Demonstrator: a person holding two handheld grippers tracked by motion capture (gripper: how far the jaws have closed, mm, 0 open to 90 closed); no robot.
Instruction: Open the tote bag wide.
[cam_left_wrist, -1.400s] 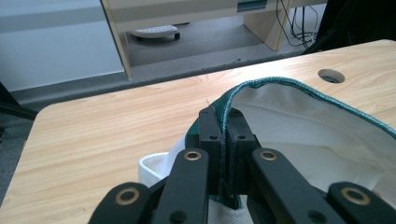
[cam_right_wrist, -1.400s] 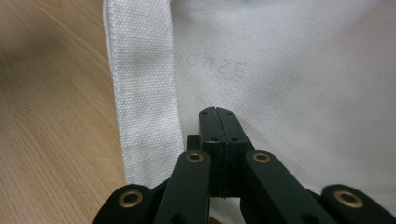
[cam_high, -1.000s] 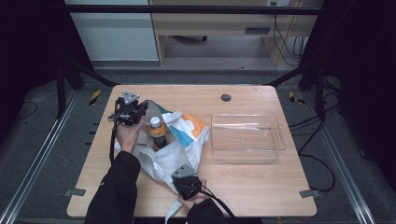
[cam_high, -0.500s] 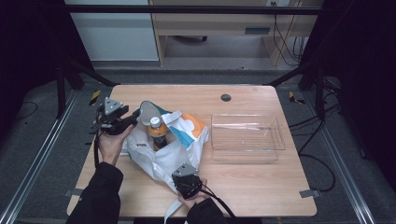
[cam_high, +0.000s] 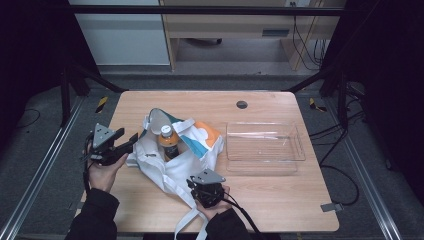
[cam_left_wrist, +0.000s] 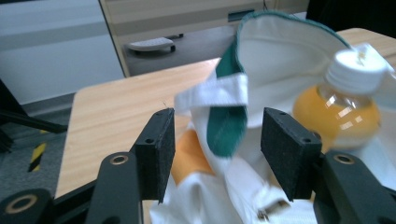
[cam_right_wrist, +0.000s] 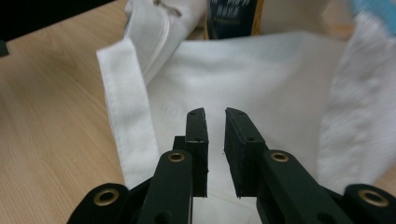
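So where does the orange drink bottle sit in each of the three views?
High view: the bottle stands left of centre, in the open white bag.
Left gripper view: the bottle is at the right edge, beyond the right-hand jaw.
Right gripper view: its dark label shows at top centre.
Shared landmark: the white bag.
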